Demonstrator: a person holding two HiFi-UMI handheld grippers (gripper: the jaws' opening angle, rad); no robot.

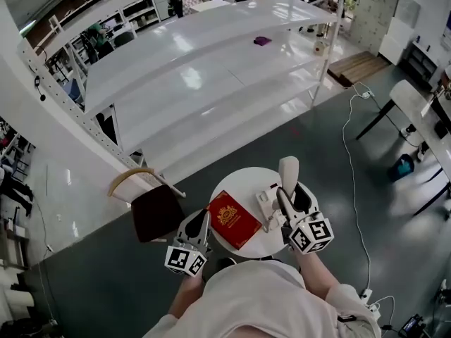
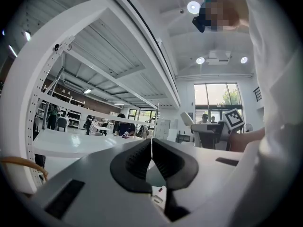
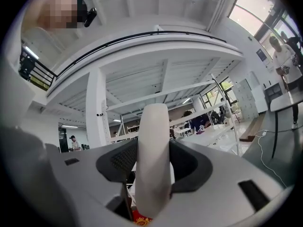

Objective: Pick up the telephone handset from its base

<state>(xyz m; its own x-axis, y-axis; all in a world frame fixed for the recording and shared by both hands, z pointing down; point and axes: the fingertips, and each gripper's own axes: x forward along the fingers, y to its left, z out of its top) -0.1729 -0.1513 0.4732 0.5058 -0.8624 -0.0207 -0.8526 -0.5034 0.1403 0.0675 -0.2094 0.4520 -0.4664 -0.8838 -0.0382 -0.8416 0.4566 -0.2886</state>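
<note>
The right tool (image 1: 287, 194) is clamped on the white telephone handset (image 1: 289, 171). In the right gripper view both dark pads press against the handset's sides. The handset stands upright between them, and its rounded end reaches well past the tips. A short length also shows below the pads, with a corner of the red booklet (image 1: 232, 219) visible under it.

In the head view the handset sits in the air over the far right part of the round white bench (image 1: 243, 182). It is off the telephone base (image 1: 266, 204), which rests on the bench just beside the tool, to its left. The red booklet, with a gold emblem on its cover, lies flat on the bench left of the base.

The left tool (image 1: 202, 220) hovers at the bench's left edge, near the booklet. In the left gripper view its jaws are closed together with nothing between them.

A chair (image 1: 156, 211) with a dark seat and a curved wooden back stands left of the bench. Long white shelving (image 1: 211, 69) runs across the room beyond.
</note>
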